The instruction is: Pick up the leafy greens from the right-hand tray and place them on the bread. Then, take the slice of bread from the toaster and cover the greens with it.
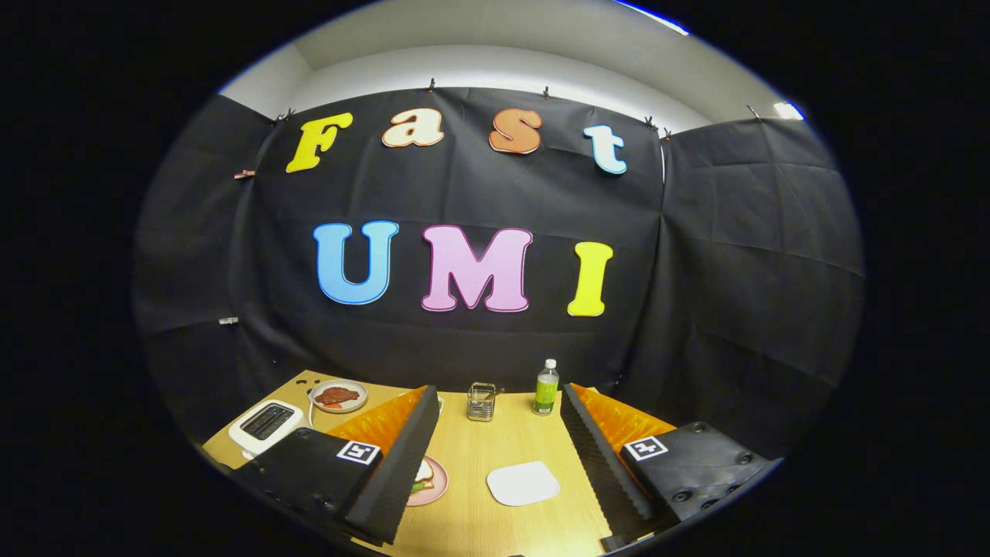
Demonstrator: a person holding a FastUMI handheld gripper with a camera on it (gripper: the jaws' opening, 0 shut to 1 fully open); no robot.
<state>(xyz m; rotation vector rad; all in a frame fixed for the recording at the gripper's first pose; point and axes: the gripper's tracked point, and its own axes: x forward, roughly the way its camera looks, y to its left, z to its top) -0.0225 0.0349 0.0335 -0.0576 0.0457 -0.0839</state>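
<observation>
Two fingers (495,464) stood wide apart, holding nothing, above the pale wooden surface (495,433). Between them lay an empty white square tray (523,483); the pink plate (433,481), half hidden by the left finger, seemingly carried bread topped with greens. Farther left sat the white toaster (265,426), so the fingers should probably swing there and descend squarely over its slot.

Cloth-walled recording booth (735,255); wooden table (503,449).

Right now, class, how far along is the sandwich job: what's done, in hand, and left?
Done, it seems: the greens lie on the pink plate under a pale layer, half hidden by a finger, not on the white tray. In hand: nothing; the hand-held gripper is open. Left: perhaps nothing; the toaster has dark slots.
</observation>
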